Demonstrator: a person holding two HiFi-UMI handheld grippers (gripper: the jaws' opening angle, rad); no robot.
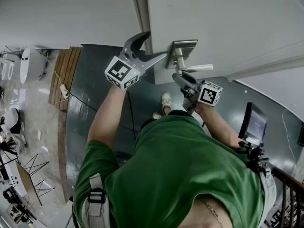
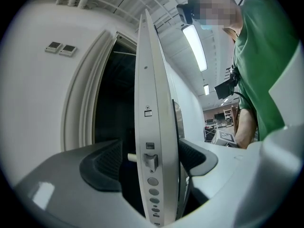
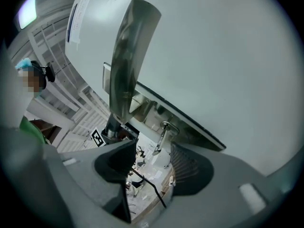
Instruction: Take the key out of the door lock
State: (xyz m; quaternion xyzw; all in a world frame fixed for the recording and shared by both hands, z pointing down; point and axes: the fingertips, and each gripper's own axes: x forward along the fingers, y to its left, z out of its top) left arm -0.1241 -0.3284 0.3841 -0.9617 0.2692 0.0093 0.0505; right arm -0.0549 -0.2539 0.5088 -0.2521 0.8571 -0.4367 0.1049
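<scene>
A white door point(image 1: 213, 18) stands ajar, with a metal lock plate point(image 1: 183, 50) and lever handle point(image 1: 197, 69). My left gripper point(image 1: 154, 45) is open, its jaws astride the door's edge point(image 2: 154, 127) at the latch point(image 2: 150, 161); the pads point(image 2: 102, 167) stand clear of both faces. My right gripper point(image 1: 179, 78) sits just below the handle, open. In the right gripper view a small silver key point(image 3: 163, 136) sticks out of the plate beneath the lever point(image 3: 128, 65), just ahead of the gap of the right gripper point(image 3: 149, 161), untouched. I cannot make out the key in the head view.
The person in a green shirt point(image 1: 185, 175) stands close to the door on a dark floor point(image 1: 95, 94). A dark doorway point(image 2: 111, 103) opens behind the door. Wall switches point(image 2: 60, 48) are at the left. A railing point(image 1: 289, 189) and a screen point(image 1: 254, 122) stand at the right.
</scene>
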